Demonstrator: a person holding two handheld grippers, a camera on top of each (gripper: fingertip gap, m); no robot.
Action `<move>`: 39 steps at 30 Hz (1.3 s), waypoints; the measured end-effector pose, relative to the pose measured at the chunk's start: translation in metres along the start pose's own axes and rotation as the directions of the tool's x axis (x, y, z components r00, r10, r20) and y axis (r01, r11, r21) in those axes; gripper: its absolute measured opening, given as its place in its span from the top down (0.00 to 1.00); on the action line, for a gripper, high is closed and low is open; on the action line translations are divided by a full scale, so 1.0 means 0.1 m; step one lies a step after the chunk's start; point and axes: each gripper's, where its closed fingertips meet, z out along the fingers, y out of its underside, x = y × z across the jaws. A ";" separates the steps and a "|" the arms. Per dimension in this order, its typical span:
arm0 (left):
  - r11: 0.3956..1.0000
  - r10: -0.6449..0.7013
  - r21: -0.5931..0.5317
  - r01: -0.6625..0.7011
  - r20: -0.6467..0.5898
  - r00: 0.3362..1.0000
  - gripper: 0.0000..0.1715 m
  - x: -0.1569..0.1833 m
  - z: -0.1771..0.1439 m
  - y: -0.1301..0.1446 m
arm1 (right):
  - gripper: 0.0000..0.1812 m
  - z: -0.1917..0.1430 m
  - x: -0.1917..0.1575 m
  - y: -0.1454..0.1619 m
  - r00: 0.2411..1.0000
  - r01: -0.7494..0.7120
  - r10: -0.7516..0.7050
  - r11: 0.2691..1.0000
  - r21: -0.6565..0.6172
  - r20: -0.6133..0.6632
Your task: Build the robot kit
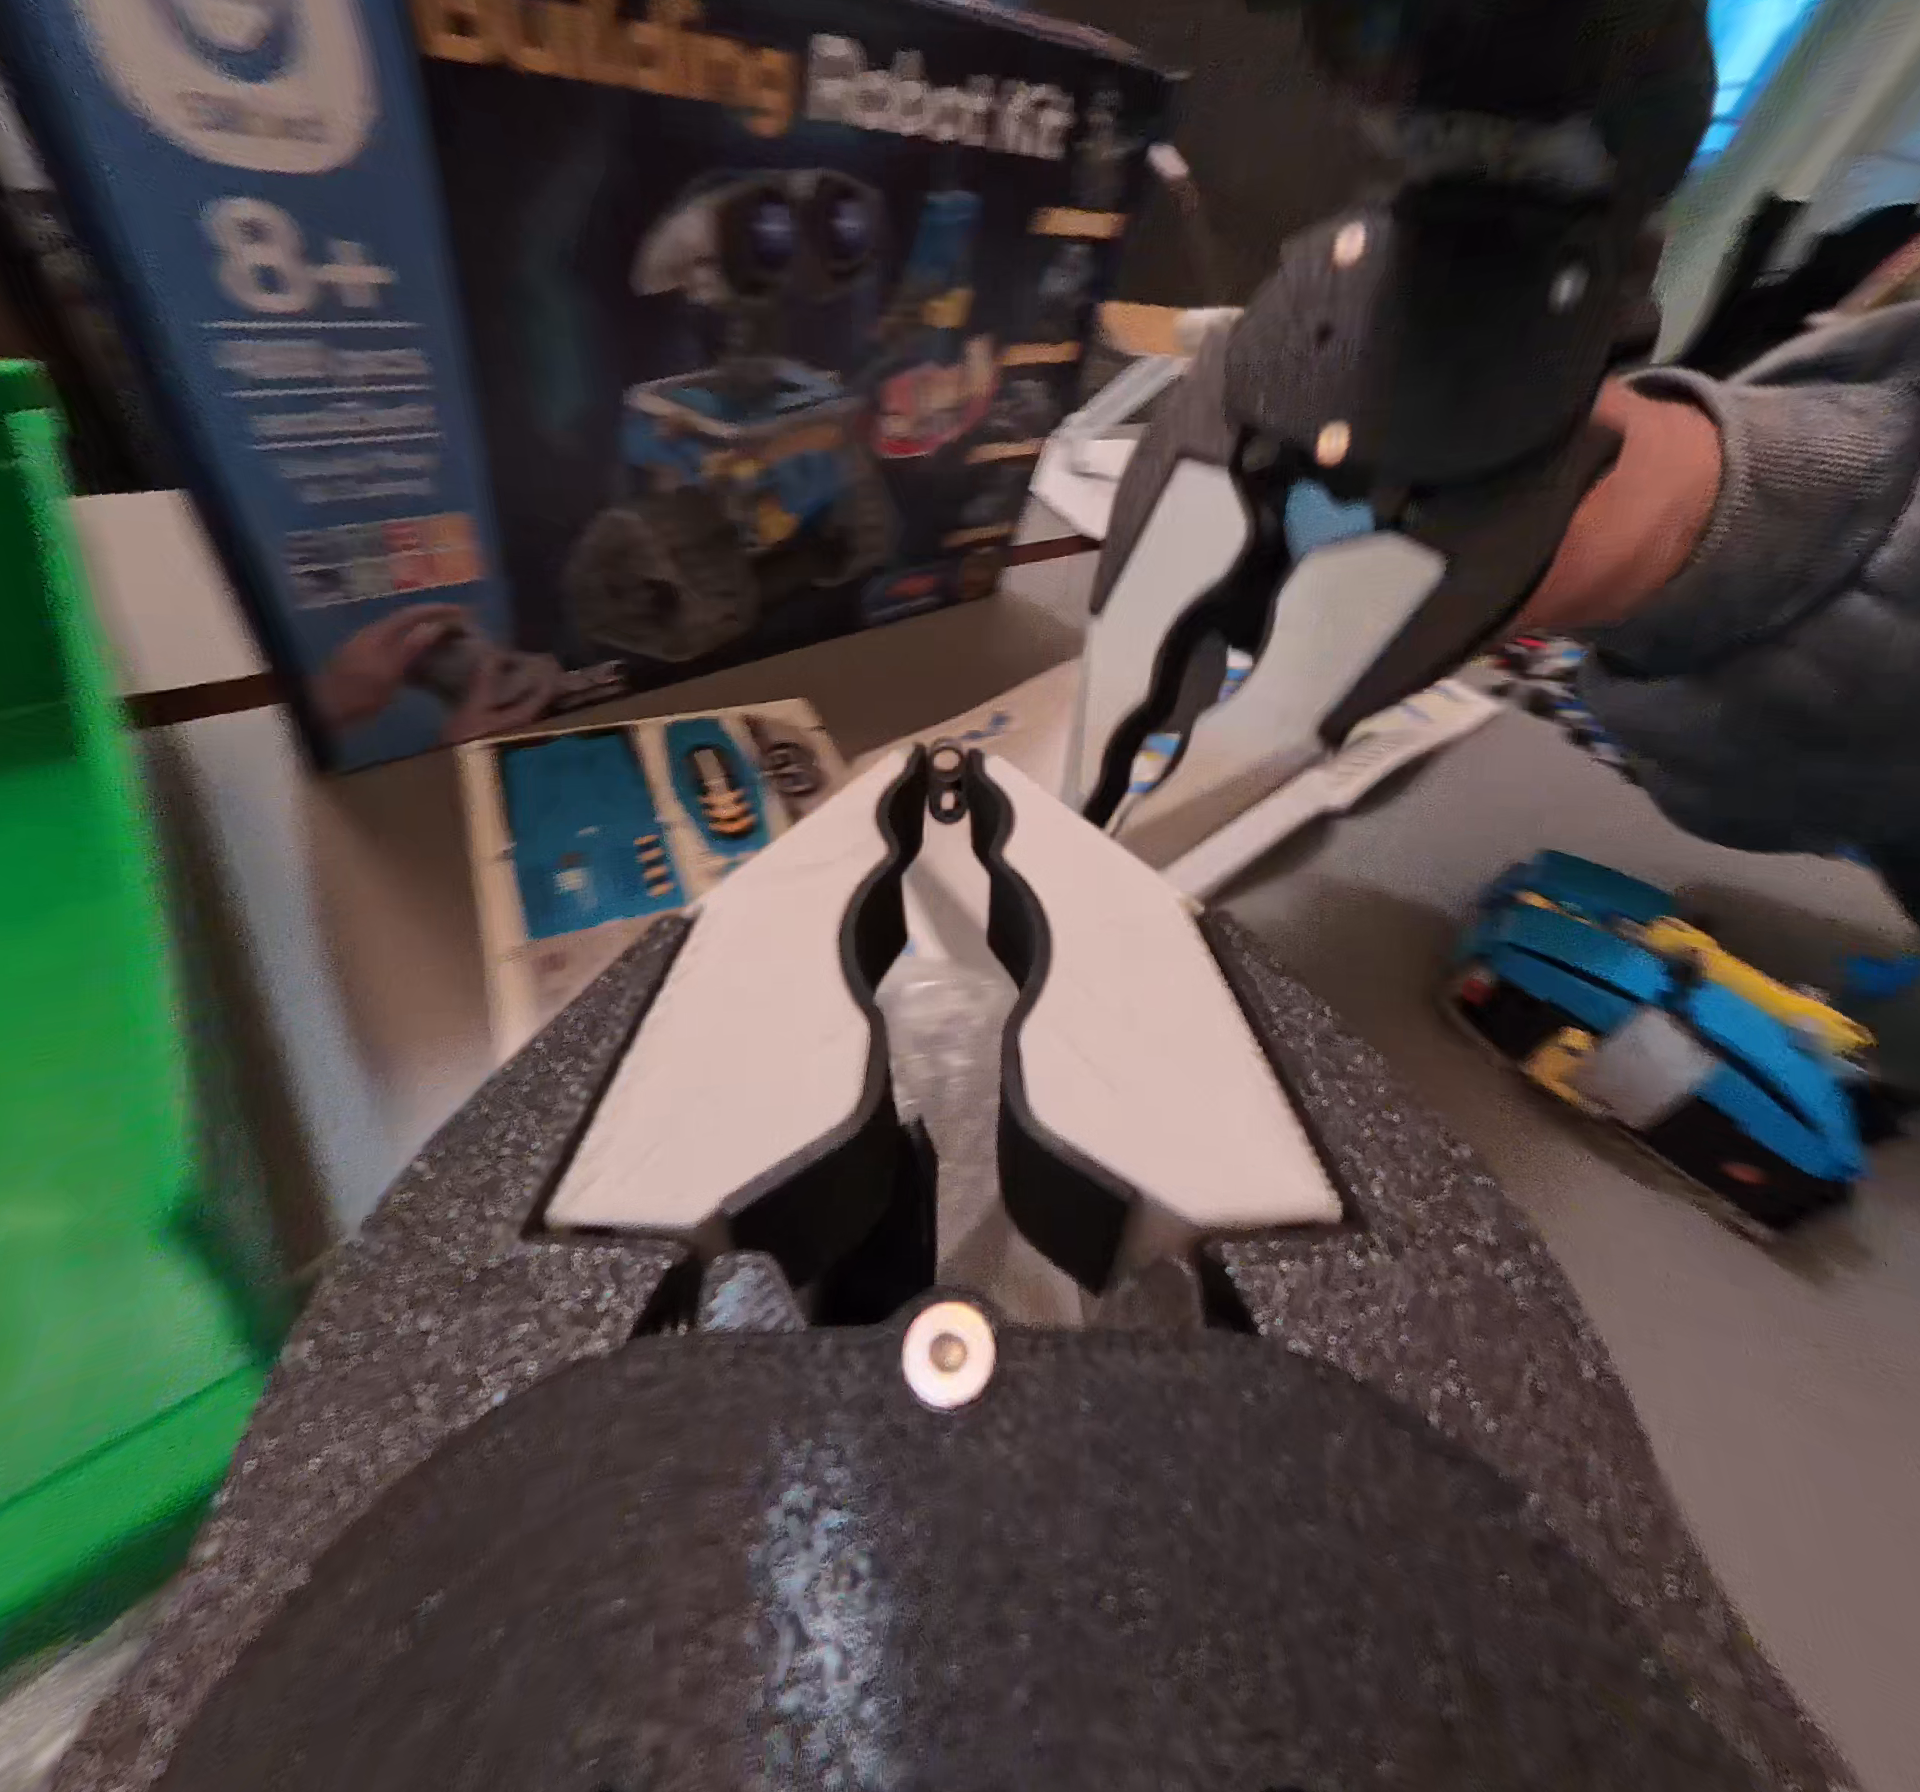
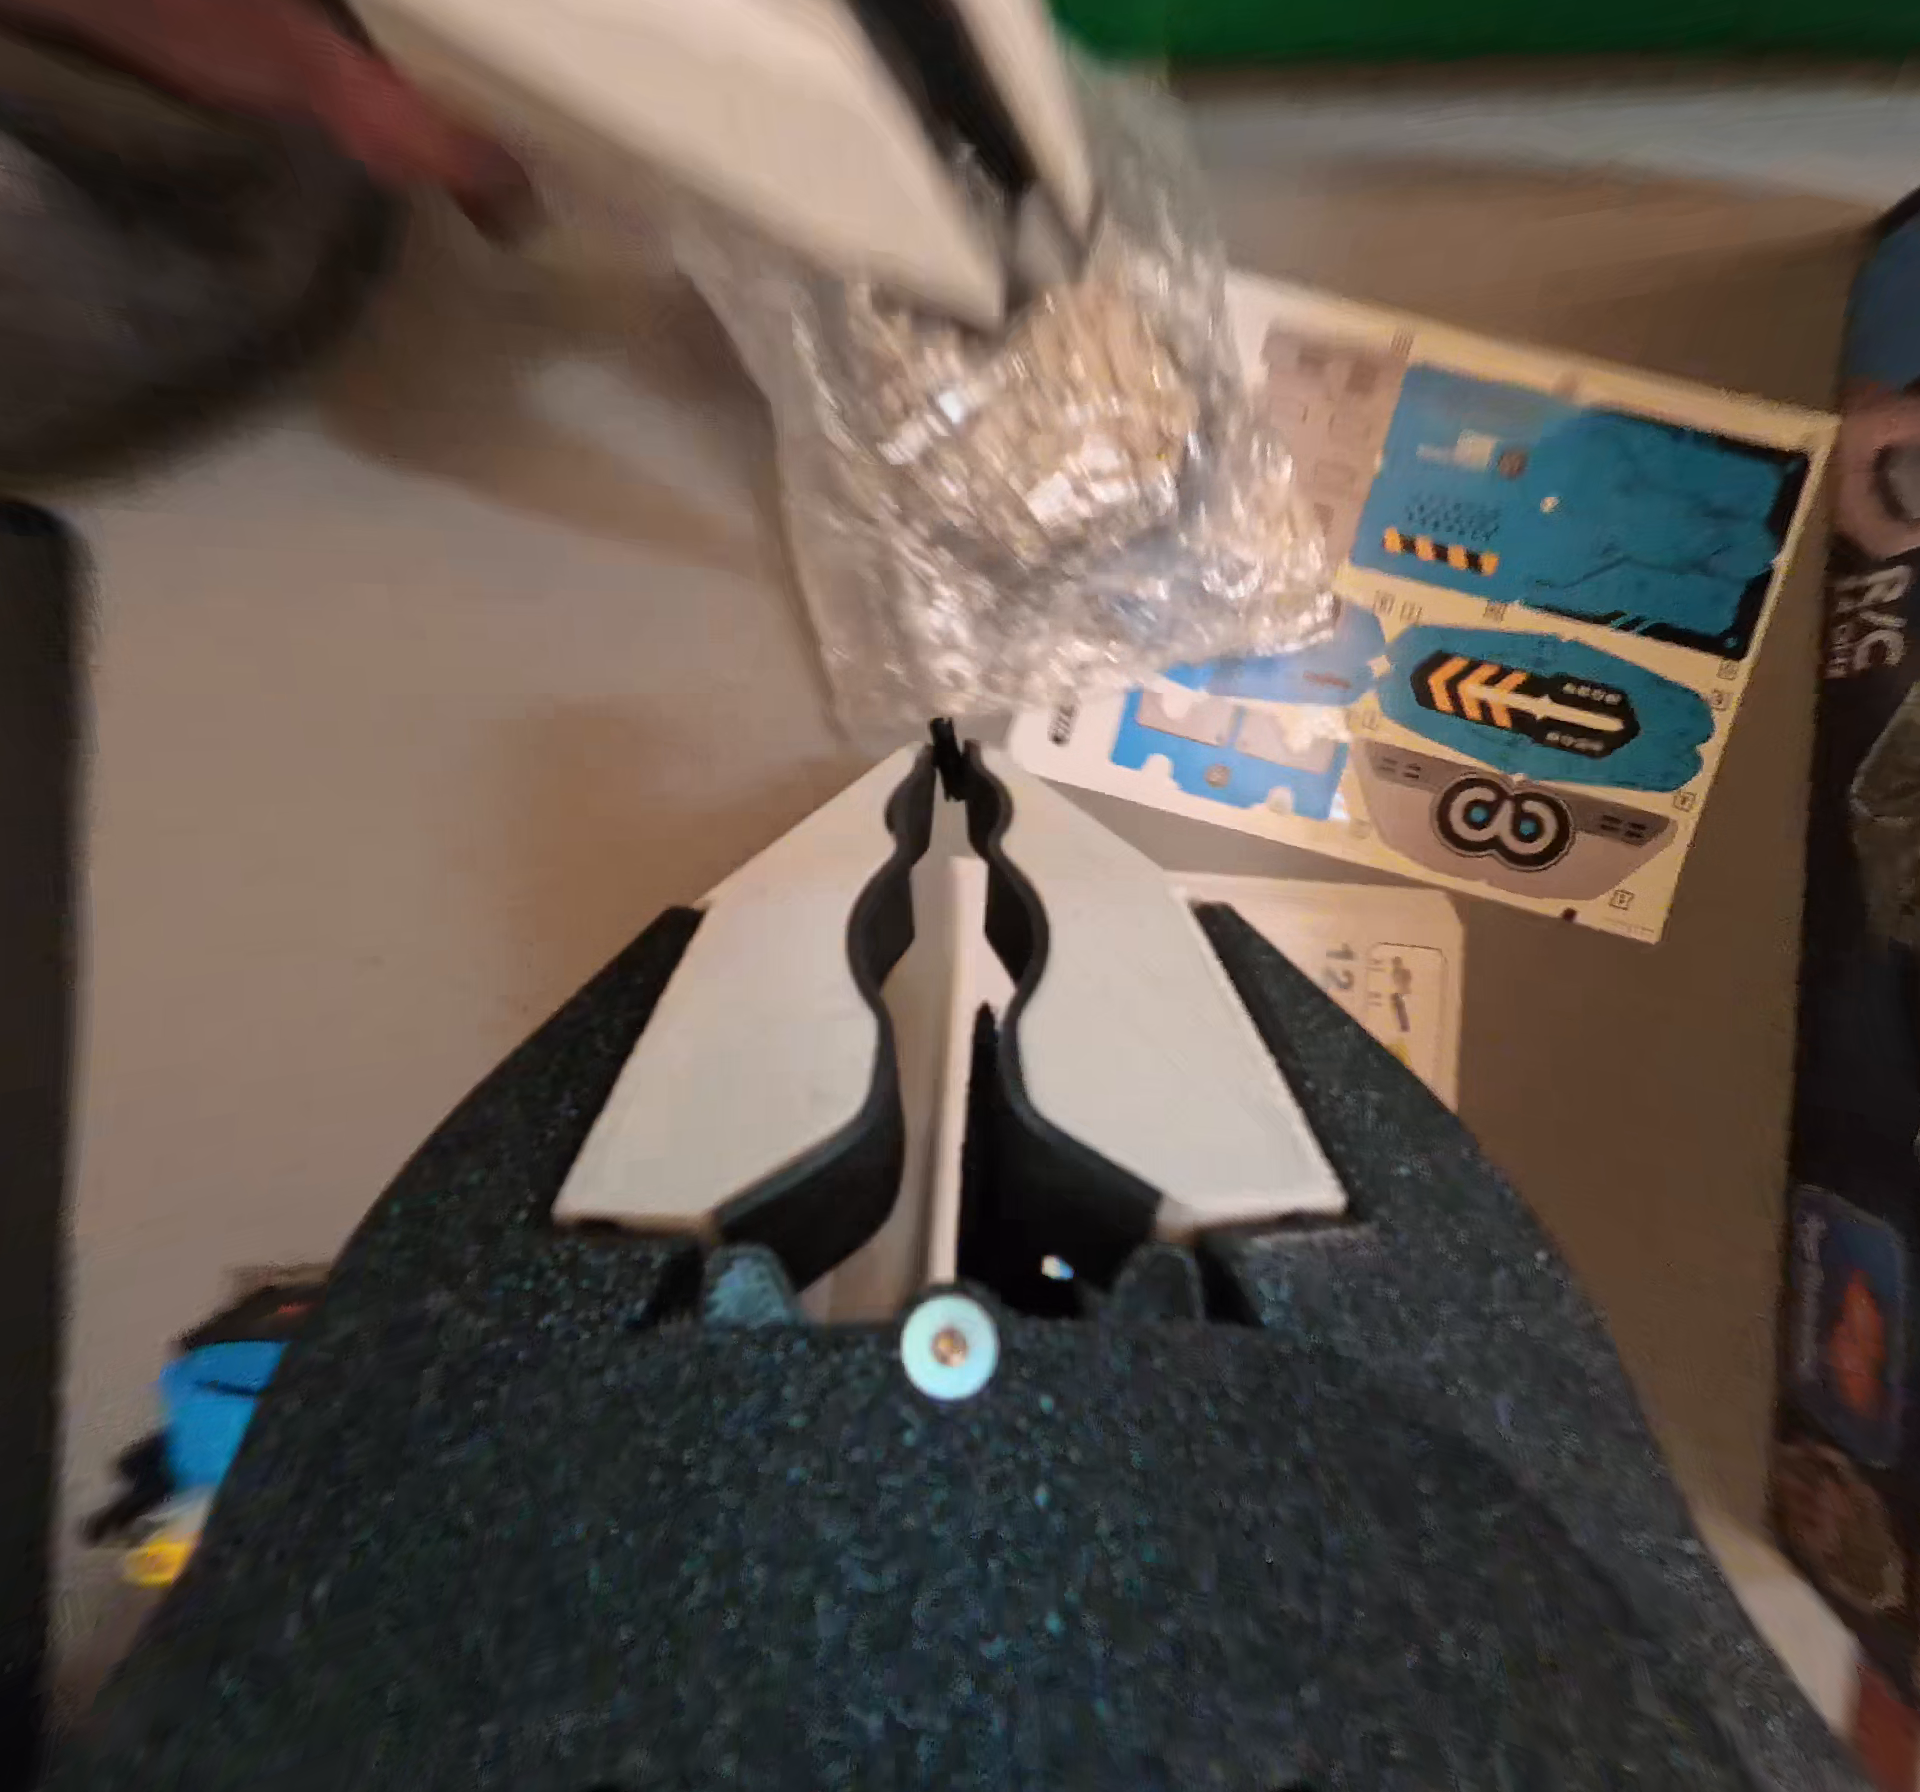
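Left wrist view: taken from behind the left gripper [image 1: 945, 786], low and close over the table [image 1: 364, 869], facing a kit box [image 1: 727, 340] and a green bin [image 1: 73, 911]; the right gripper [image 1: 1226, 745] is seen ahead to the right.

Right wrist view: taken from behind the right gripper [image 2: 951, 755], aimed steeply down at the table [image 2: 416, 807].

Shared by the 2 views: sticker sheet [image 1: 644, 807] [image 2: 1507, 620], box, bin, blue model [image 1: 1662, 1036].

The table [image 1: 1455, 1327] is open in the middle; a green box [image 1: 73, 911] blocks left, a kit box [image 1: 727, 340] behind, a toy vehicle [image 1: 1662, 1036] right
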 end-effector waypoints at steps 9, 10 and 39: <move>0.969 0.190 0.219 -0.114 -0.366 0.911 0.96 1.47 -0.06 -0.09 | 0.97 -1.09 -1.12 0.04 0.914 -0.374 0.400 0.764 0.526 0.068; 0.962 0.224 0.231 -0.144 -0.372 0.901 0.96 1.57 -0.07 -0.06 | 0.98 -1.12 -1.18 0.09 0.898 -0.395 0.435 0.724 0.565 0.070; 0.702 0.708 0.300 -0.646 -0.189 0.681 0.96 1.92 -0.06 0.28 | 0.98 -0.94 -1.36 0.46 0.811 -0.529 0.528 0.477 0.702 0.252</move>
